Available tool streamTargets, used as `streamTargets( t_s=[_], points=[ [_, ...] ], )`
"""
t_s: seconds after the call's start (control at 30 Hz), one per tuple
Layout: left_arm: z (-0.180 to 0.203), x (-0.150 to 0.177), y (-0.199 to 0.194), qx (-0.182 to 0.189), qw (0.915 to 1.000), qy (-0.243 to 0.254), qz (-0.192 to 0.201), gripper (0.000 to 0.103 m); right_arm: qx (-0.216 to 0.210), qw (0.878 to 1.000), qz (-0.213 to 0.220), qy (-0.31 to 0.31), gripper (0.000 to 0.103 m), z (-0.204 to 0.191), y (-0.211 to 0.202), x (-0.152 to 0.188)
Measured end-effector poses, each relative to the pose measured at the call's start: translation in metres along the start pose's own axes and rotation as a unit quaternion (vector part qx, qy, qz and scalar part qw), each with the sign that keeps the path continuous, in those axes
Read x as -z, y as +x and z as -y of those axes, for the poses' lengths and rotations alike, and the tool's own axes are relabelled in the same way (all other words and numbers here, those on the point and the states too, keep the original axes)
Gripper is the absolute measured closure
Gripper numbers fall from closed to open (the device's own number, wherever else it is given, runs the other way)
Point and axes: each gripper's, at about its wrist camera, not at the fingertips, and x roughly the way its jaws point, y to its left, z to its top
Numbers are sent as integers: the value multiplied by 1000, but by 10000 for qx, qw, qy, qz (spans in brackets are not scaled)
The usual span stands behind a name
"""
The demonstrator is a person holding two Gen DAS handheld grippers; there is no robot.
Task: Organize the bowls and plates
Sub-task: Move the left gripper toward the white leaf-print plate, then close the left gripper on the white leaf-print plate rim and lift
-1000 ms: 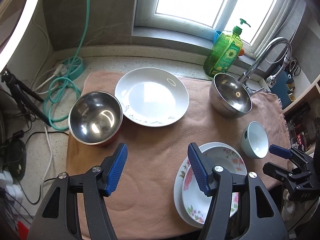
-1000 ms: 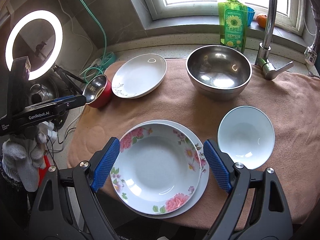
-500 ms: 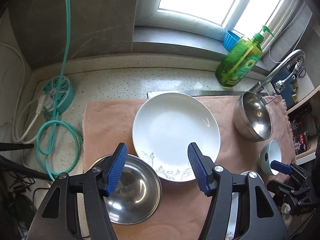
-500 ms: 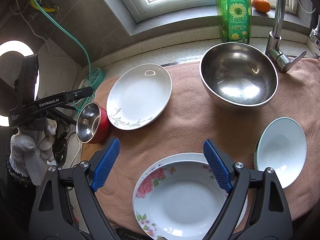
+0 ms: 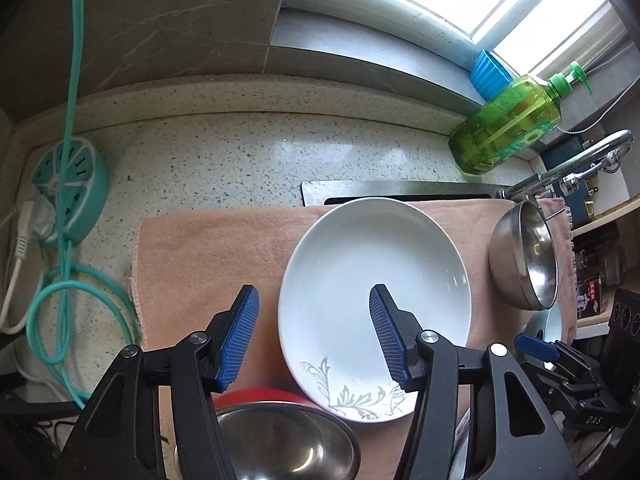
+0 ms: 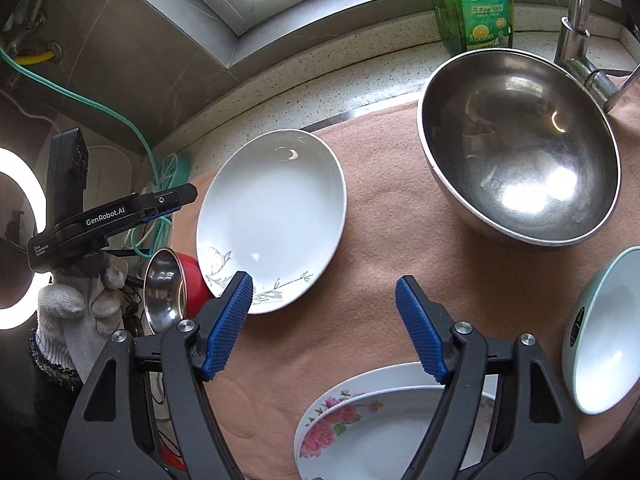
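Observation:
A white plate with a grey leaf pattern lies on the pink towel. My left gripper is open above the plate's left edge, one finger over the plate and the other over the towel. A small steel bowl with a red outside sits just below it. My right gripper is open and empty over bare towel. A large steel bowl, a pale blue bowl and stacked floral plates are around it.
A green soap bottle and a blue cup stand at the window sill. A faucet rises at the back right. A teal socket hub and cables lie left of the towel. A ring light is far left.
Both grippers have moved forward over the towel. The white plate now lies under my left gripper, and the floral plates have slid to the bottom of the right view. Both stay open.

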Motion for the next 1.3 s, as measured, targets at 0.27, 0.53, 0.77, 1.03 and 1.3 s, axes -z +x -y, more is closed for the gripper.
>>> streamTargets(
  t_s=[0.27,0.53,0.77,1.03,1.3],
  points=[
    [-8,-8,17,18,9997,-17,-232,67,91,9998,-161,53,56,-3,27,-11],
    [-5,-11,32,-72,9992,106,-391,79,106,9994,-291,143,77,2,43,-20],
    [-9,-12,40,-122,9985,133,-525,87,156,9990,-379,187,87,5,54,-24],
    [-9,-11,43,-199,9983,169,-514,93,215,9988,-408,149,93,6,57,-25],
    [-1,-9,40,-237,9986,193,-436,93,301,9986,-406,124,93,7,53,-23]
  ],
)
